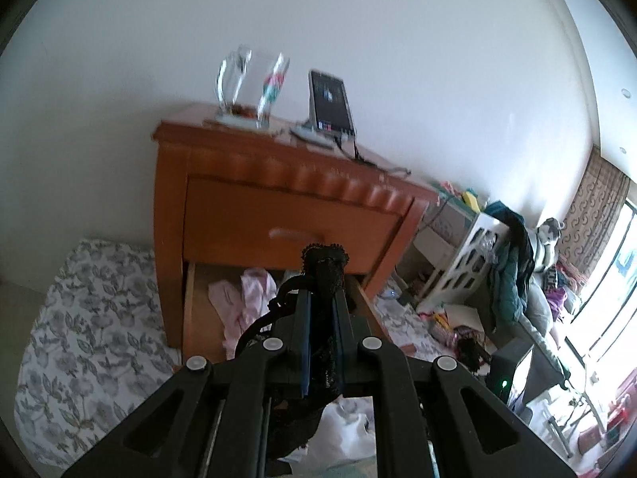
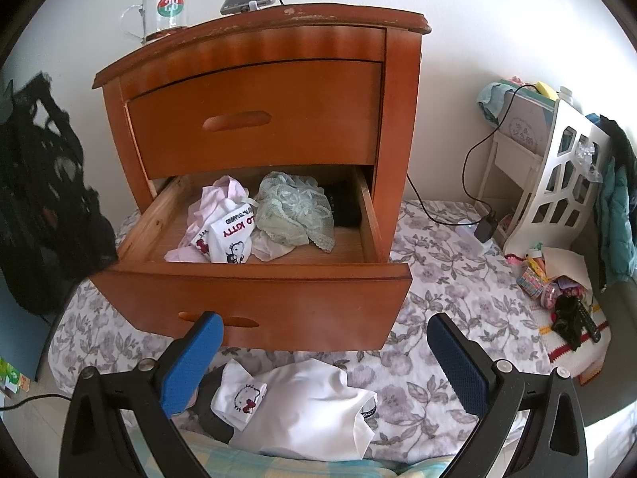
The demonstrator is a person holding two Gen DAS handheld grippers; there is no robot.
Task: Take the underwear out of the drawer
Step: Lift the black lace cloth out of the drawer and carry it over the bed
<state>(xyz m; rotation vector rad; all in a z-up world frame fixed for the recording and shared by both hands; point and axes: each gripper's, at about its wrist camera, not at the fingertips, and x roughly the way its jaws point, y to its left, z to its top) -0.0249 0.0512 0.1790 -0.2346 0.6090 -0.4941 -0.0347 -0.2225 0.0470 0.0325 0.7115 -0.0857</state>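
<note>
1. We take the nightstand as our landmark. It stands on a flowered sheet, its top drawer closed and its bottom drawer pulled well out toward us.
2. Inside that open drawer lie a pink and white heap to the left, a pale green lace piece in the middle, and something dark tucked at the back right.
3. In front of the nightstand, on the sheet, white garments already lie in a pile.
4. The black lace underwear is out of the drawer: our left gripper has its fingers pressed together on it, the cloth bunched above the tips and hanging below them, its long axis running along the fingers.
5. Our right gripper is spread wide and holds nothing. It hovers just in front of the drawer's face, pointing down into it.
6. For the next pick, we judge the right hand the nearer one: the green lace lies straight ahead of it, beyond the drawer front and a little lower.
7. The right view shows the whole drawer; the left view sees only a strip of pink, but it alone shows the pinch clearly. In the right view the black lace is a dark blur left of the nightstand.
</note>
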